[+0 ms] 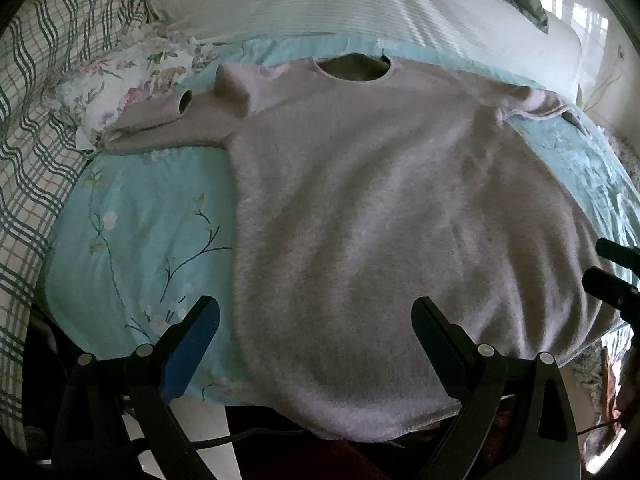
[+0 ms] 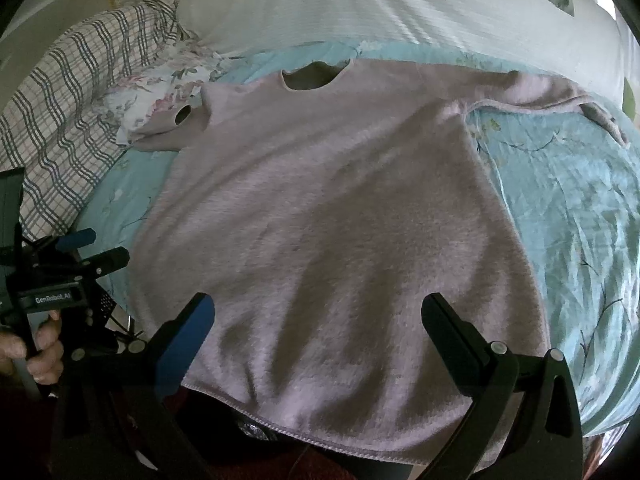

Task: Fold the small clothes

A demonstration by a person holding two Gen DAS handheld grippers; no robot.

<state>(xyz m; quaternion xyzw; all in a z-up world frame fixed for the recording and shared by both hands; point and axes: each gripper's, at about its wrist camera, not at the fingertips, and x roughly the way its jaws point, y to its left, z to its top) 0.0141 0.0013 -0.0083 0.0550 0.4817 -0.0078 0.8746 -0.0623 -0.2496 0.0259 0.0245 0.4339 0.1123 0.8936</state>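
Pink sweater [image 1: 360, 208] lies flat on the bed [image 1: 132, 200], seemingly unfolded; both hand-held grippers [image 1: 316, 320] [image 2: 318, 316] gape empty near its hem; next, grip a sleeve.

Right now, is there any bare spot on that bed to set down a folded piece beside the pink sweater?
Two patches of the teal sheet lie bare: one between the sweater and the plaid blanket, the other right of the sweater's body, below its spread sleeve. The head end is crowded by the white pillow, floral cloth and folded-in sleeve.
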